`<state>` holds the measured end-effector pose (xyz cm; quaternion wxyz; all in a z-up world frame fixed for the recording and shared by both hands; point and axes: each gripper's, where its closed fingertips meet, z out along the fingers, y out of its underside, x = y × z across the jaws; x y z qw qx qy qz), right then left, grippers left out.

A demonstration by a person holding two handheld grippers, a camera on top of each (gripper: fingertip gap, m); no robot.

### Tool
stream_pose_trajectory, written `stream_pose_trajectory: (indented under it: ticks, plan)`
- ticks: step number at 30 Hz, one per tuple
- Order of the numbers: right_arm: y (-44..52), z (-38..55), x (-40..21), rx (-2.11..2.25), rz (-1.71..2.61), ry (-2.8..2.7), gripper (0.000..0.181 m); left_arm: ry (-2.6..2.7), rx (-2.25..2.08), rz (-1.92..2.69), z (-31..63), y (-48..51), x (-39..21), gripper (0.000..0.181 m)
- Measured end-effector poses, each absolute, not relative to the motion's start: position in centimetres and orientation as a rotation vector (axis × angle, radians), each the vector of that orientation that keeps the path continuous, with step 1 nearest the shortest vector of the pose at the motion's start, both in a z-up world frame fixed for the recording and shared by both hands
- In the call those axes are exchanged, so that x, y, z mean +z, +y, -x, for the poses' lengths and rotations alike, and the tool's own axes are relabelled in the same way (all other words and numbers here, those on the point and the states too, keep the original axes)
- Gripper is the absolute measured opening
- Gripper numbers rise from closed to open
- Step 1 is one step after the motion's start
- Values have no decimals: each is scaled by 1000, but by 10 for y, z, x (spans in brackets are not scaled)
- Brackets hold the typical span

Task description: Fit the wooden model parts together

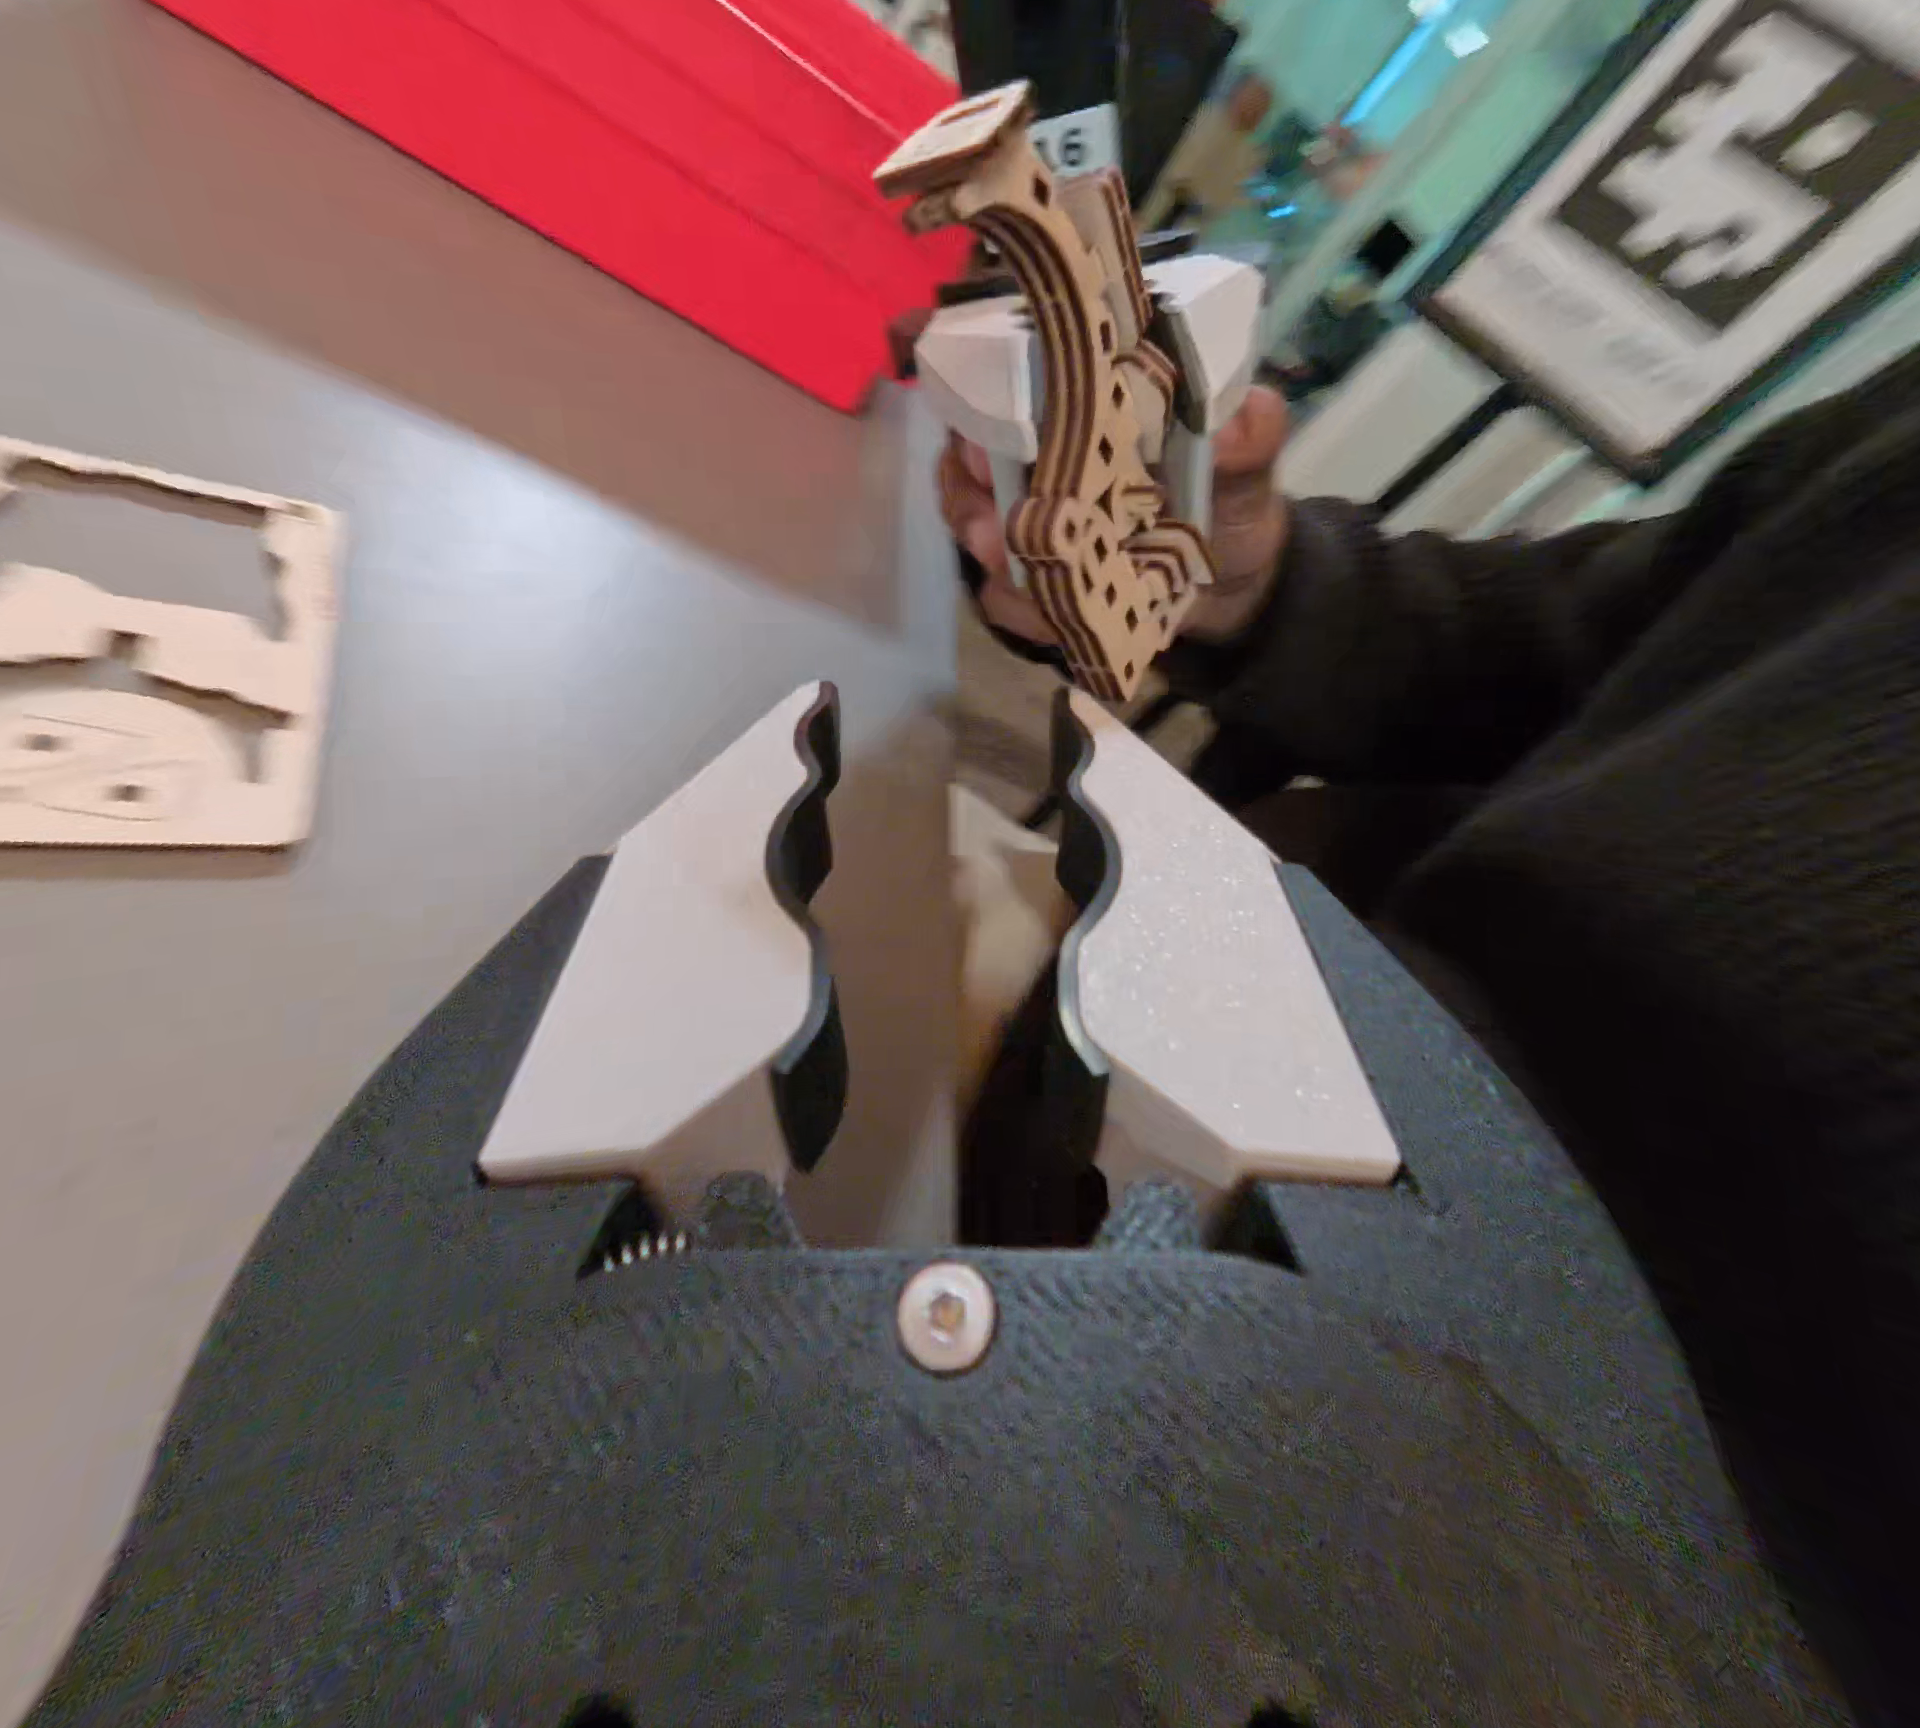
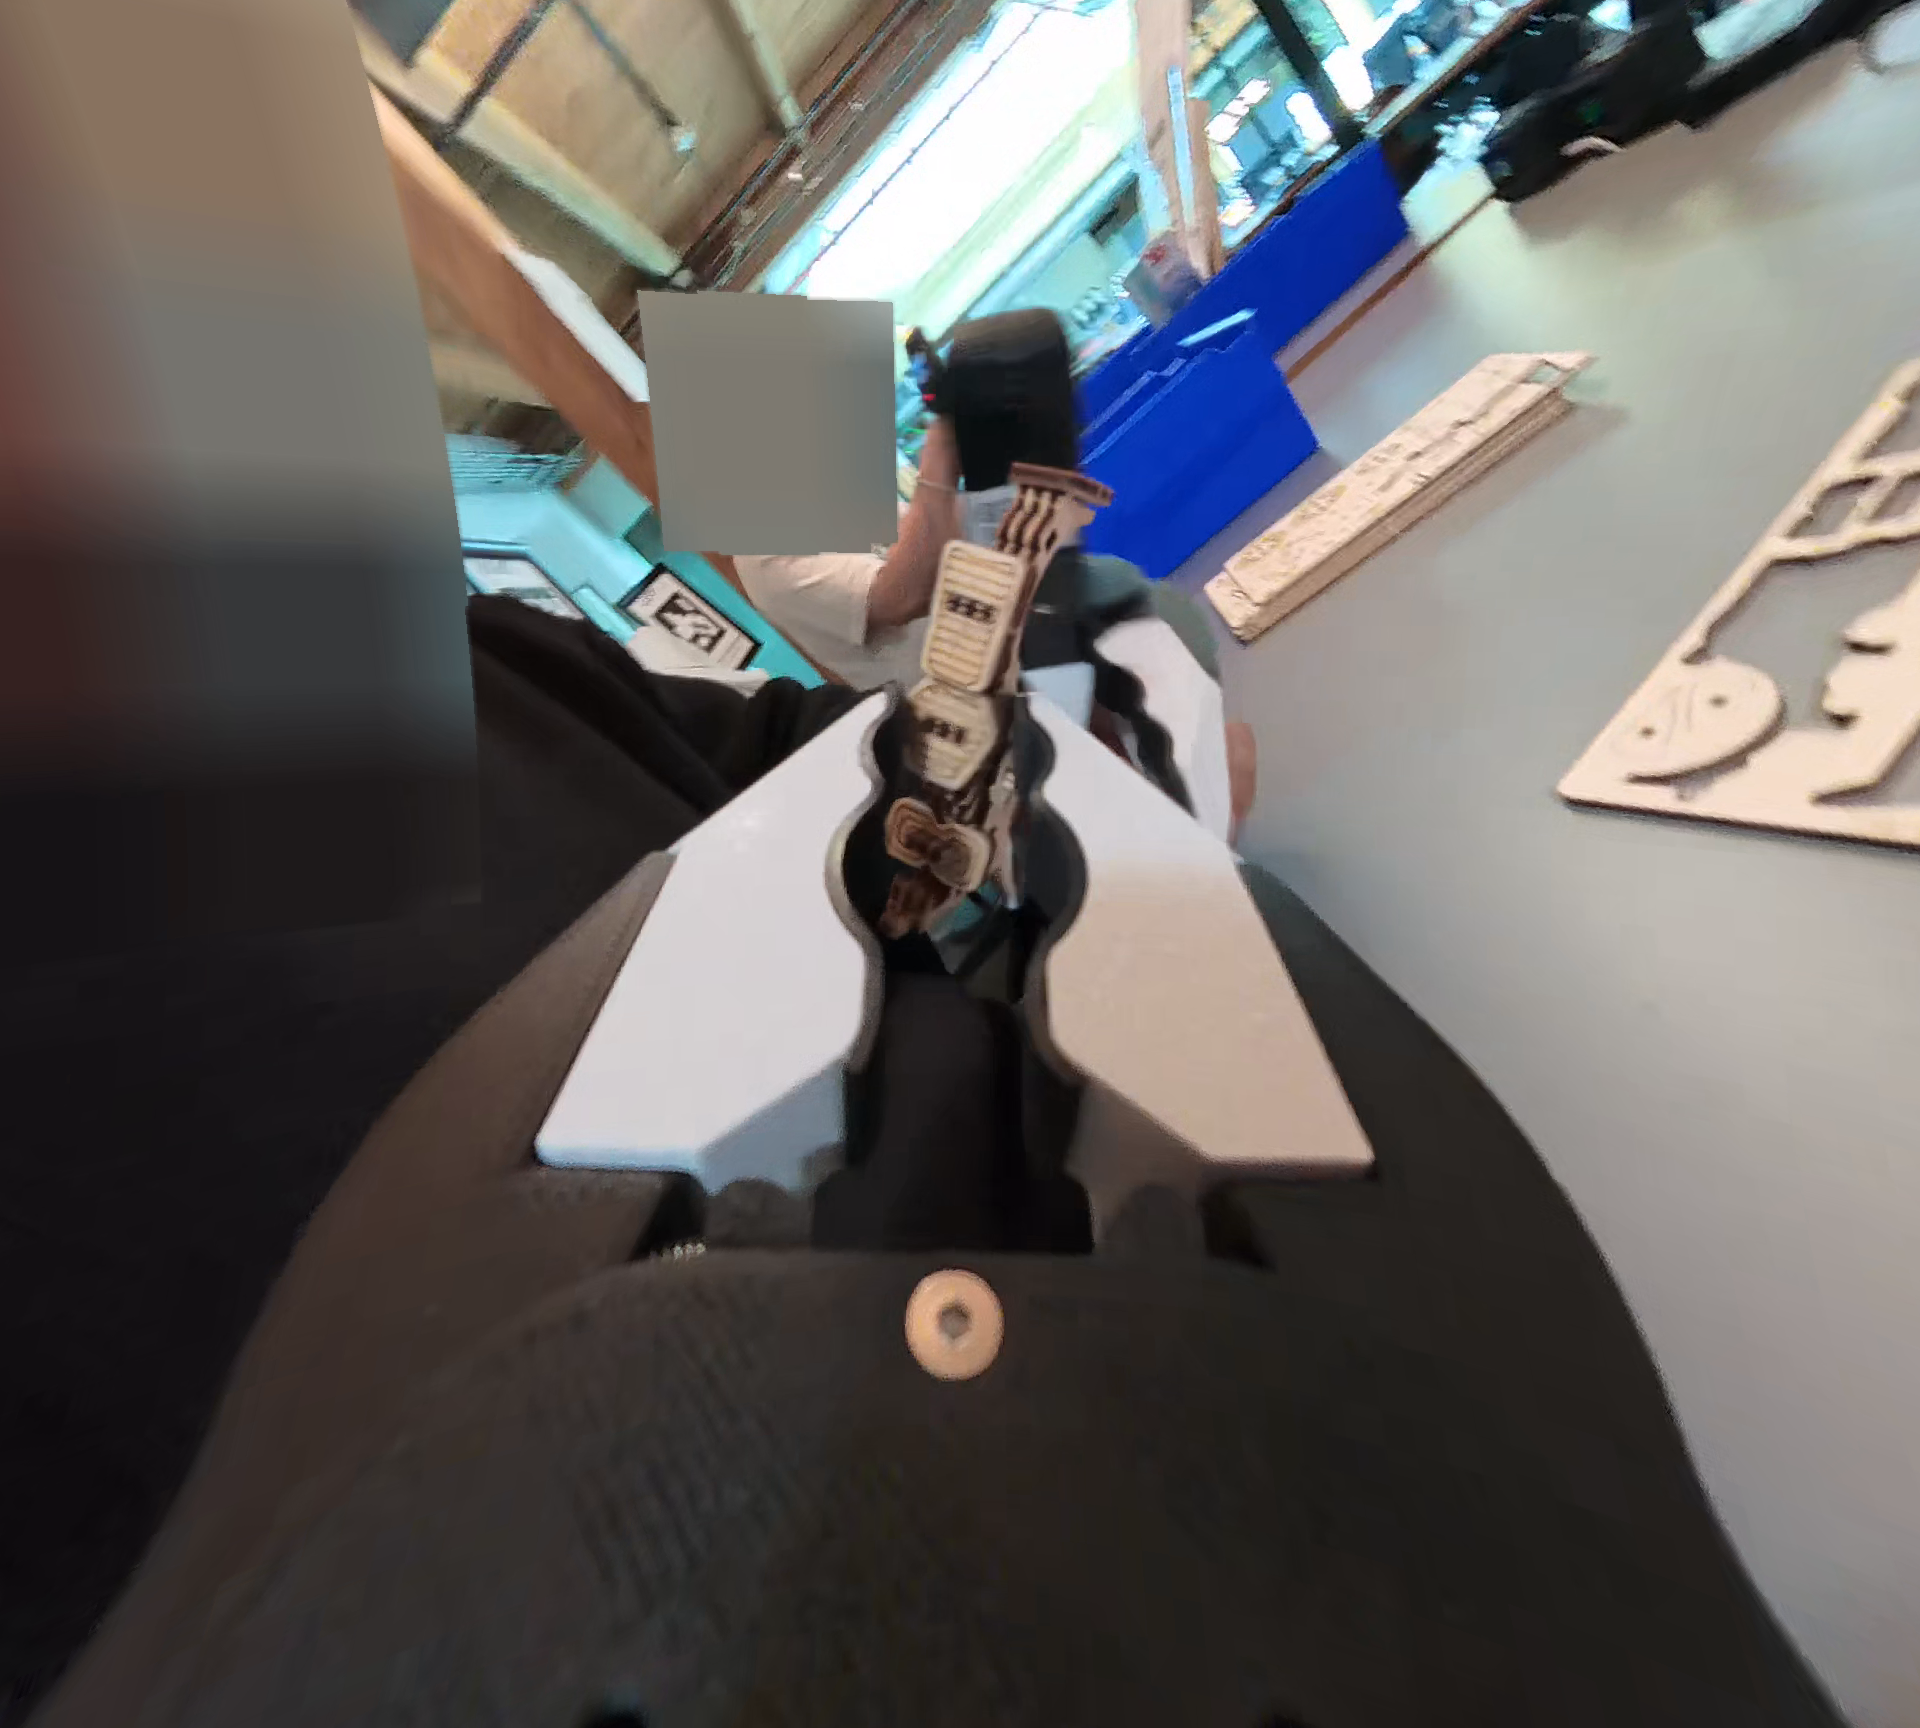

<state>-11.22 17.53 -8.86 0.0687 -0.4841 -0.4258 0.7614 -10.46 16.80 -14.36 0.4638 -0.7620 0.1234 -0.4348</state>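
**Right gripper holds wooden model in the air; left gripper empty**

Right gripper (image 2: 951,712): fingers clamped on the wooden model (image 2: 971,613), a stack of layered, laser-cut pieces. The model sticks out past the fingertips, with a small flat square piece at its far end. It is off the table.

Left gripper (image 1: 945,722): fingers parted, nothing between them. It points toward the model (image 1: 1081,431) and the right gripper (image 1: 1091,348), near but not touching. A hand (image 1: 1236,515) in a dark sleeve is behind the right gripper.

Grey table (image 1: 520,535): a cut-out wooden sheet (image 1: 156,650) lies flat to the left, with a red box (image 1: 499,57) beyond it. Right wrist view shows a second cut-out sheet (image 2: 1766,670), a stack of sheets (image 2: 1392,494) and a blue bin (image 2: 1195,421).
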Motion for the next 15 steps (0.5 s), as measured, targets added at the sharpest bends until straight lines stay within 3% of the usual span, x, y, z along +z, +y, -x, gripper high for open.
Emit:
stream_pose_trajectory:
  ticks: [6,15]
  plan:
    - [176,107,-84,2380,1422,-1258,18,260,-1481,1694,92,151,-116,38]
    - [164,108,-89,2439,1448,-1302,19,221,-1469,1608,97,154,-105,37]
